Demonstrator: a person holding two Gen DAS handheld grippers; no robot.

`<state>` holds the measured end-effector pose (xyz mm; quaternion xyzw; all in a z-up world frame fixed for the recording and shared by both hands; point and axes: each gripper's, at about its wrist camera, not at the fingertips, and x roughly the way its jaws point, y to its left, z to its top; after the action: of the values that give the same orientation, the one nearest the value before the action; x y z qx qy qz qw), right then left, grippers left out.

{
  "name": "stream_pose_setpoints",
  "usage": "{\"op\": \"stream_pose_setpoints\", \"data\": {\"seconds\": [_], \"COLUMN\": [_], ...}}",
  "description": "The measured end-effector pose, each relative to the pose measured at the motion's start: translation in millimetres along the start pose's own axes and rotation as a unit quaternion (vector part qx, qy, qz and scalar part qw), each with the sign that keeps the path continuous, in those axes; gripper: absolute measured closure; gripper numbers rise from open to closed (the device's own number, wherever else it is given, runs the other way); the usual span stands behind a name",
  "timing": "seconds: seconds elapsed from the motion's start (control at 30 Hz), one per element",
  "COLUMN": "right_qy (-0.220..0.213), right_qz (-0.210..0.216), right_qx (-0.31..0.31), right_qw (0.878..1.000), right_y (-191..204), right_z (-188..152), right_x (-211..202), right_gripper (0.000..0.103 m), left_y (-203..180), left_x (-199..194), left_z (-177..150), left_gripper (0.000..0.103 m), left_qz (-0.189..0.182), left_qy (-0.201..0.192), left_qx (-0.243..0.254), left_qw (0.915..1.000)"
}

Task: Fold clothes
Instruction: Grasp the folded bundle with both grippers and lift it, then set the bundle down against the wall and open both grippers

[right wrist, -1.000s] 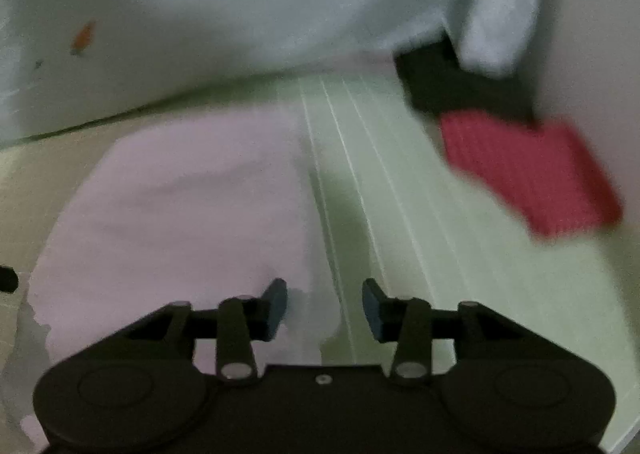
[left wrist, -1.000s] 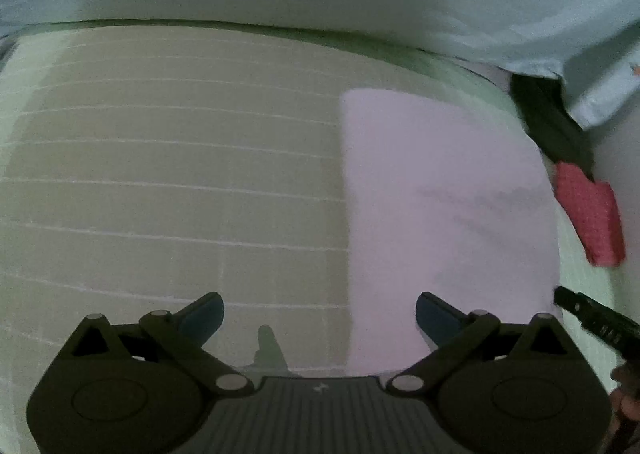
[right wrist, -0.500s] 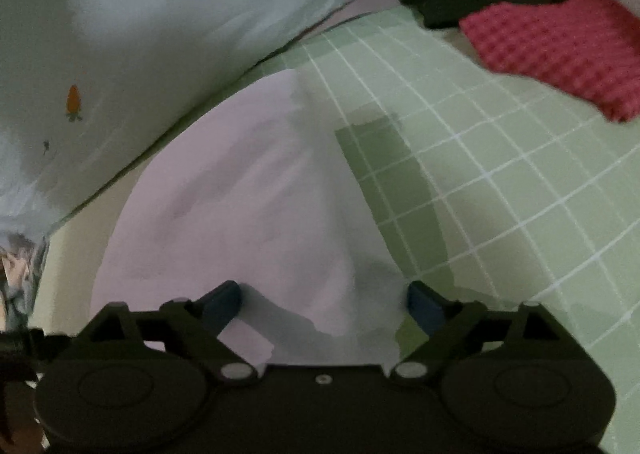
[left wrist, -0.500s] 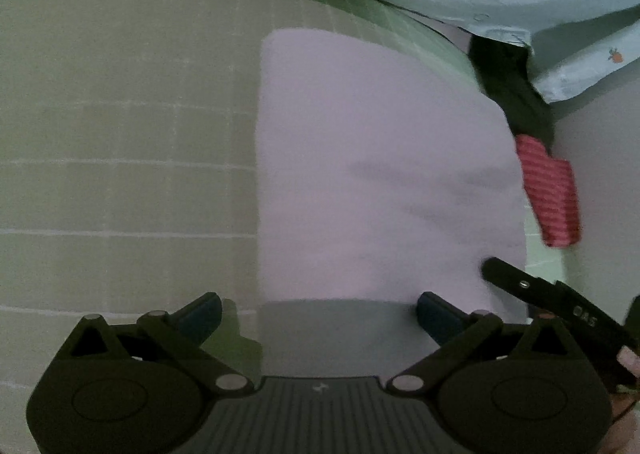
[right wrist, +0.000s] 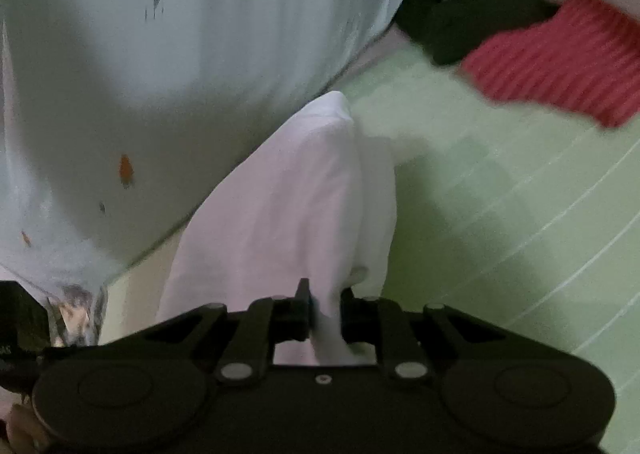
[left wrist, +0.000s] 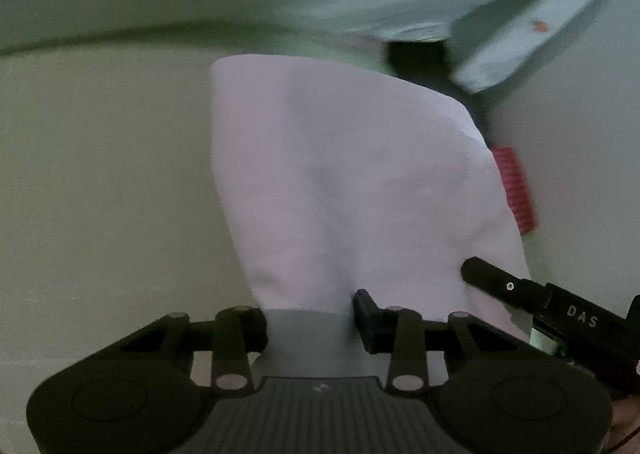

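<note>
Pinching the near hem of the white garment [left wrist: 344, 173], both tongs [left wrist: 310, 318] [right wrist: 324, 314], long axis running away.

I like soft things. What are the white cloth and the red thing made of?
The white cloth looks like thin, smooth woven fabric, maybe cotton: it drapes in soft folds. The red thing looks thicker, a ribbed or waffle knit, going by its ridges.
</note>
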<state>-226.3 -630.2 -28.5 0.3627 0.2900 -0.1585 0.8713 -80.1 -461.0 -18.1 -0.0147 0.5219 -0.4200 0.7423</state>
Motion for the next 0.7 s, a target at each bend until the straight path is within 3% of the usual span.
{"op": "stream_pose_setpoints", "data": {"seconds": [0.27,0.33,0.43,0.5,0.53,0.57,0.6,0.7], "right_qy": [-0.067,-0.079,-0.097,-0.104,-0.106,-0.106,-0.106,-0.106], "right_qz": [-0.031,-0.058,-0.108,-0.157,-0.175,-0.18,-0.185,-0.199], "right_qx": [-0.096,-0.139,-0.193,-0.219,-0.227,-0.225,-0.222,-0.215], "right_qw": [0.993,0.985,0.97,0.957,0.952,0.952,0.951,0.95], "right_y": [-73.7,-91.7,-115.1,-131.1,-137.1,-139.5,-141.8,-148.9], "right_z": [118.2,152.8,197.9,220.8,226.6,221.6,216.6,201.5], "right_x": [-68.4,-79.3,-91.5,-86.9,-85.3,-85.0,-84.8,-84.0], "right_gripper": [0.089,0.089,0.086,0.071,0.05,0.039,0.04,0.03], "left_y": [-159.0,-196.6,-234.8,-250.8,-254.8,-256.3,-257.0,-251.6], "left_x": [73.8,99.0,134.6,153.0,157.7,159.6,159.7,149.5], "left_z": [44.3,59.1,78.6,86.6,87.1,85.5,82.9,75.2], "left_gripper": [0.063,0.062,0.053,0.042,0.038,0.025,0.014,0.012], "left_qz": [-0.045,-0.061,-0.068,-0.042,-0.03,-0.02,-0.007,0.03], "left_qy": [-0.073,-0.083,-0.081,-0.067,-0.07,-0.079,-0.088,-0.103], "left_qx": [0.006,0.003,-0.016,-0.018,-0.014,-0.006,0.003,0.036], "left_qw": [0.9963,0.9946,0.9943,0.9967,0.997,0.9967,0.9961,0.9936]}}
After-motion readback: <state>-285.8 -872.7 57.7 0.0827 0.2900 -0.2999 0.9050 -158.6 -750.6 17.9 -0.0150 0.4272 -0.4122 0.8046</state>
